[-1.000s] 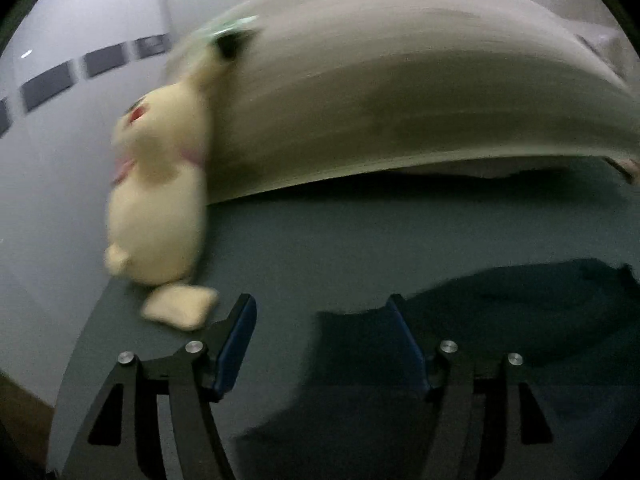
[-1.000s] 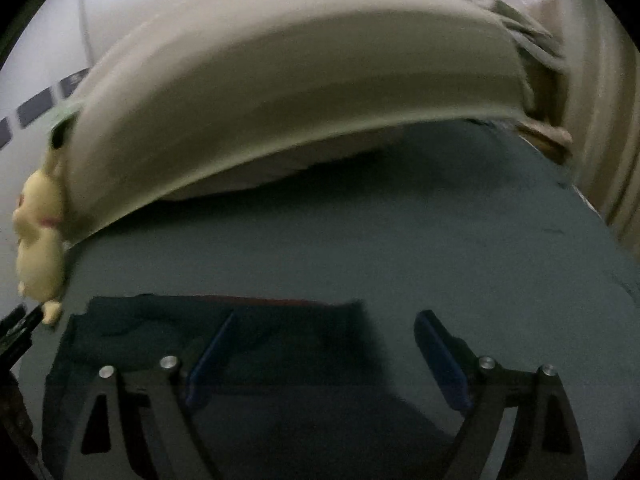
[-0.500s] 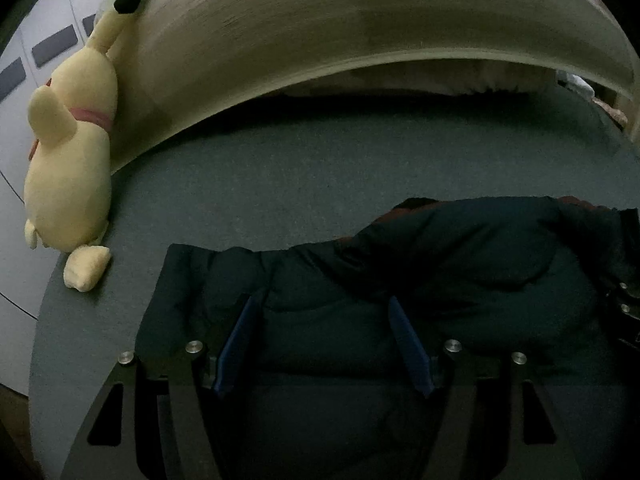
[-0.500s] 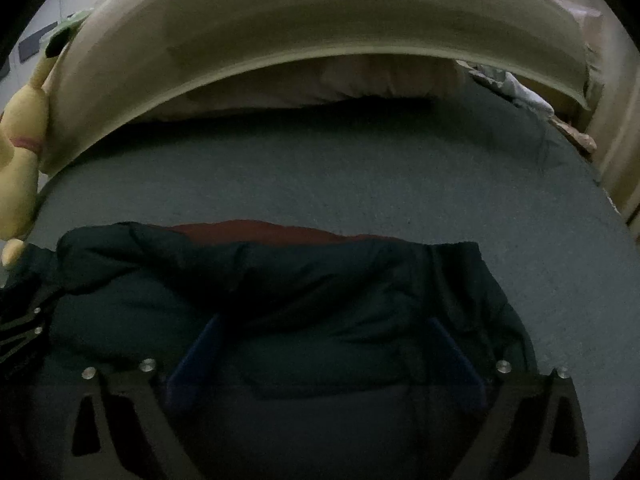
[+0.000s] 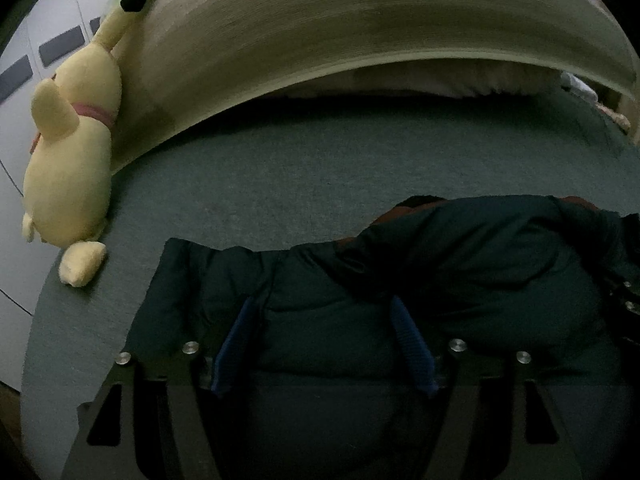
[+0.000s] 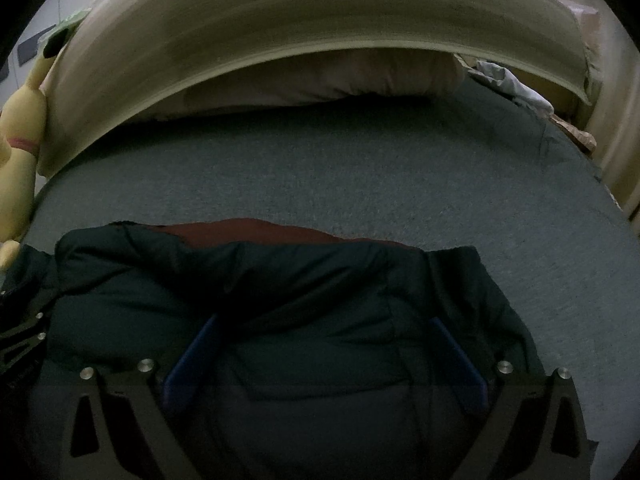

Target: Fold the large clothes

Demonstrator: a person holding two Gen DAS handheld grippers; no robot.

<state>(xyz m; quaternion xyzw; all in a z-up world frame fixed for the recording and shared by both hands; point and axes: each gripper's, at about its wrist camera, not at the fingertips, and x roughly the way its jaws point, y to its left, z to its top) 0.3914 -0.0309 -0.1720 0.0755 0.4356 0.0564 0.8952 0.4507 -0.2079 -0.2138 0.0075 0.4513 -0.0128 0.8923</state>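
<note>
A dark teal padded jacket (image 5: 440, 264) with a dark red lining (image 6: 256, 230) lies bunched on the grey bed (image 5: 320, 168). It also fills the lower part of the right wrist view (image 6: 280, 292). My left gripper (image 5: 324, 308) is open, its blue-padded fingers spread over the jacket's left part. My right gripper (image 6: 324, 324) is open, its fingers wide apart over the jacket's right part. Neither gripper holds any fabric. The left gripper's edge shows at the left of the right wrist view (image 6: 24, 332).
A yellow plush toy (image 5: 72, 160) leans at the bed's far left corner against the curved beige headboard (image 5: 360, 28). A pale pillow (image 6: 312, 80) lies under the headboard. White cloth (image 6: 508, 84) sits at the far right. Bare grey bedsheet (image 6: 360, 176) lies beyond the jacket.
Both grippers have moved back and down over the jacket, which now fills the lower frames. Since half a second ago the views have shifted only slightly. Both stay open.
</note>
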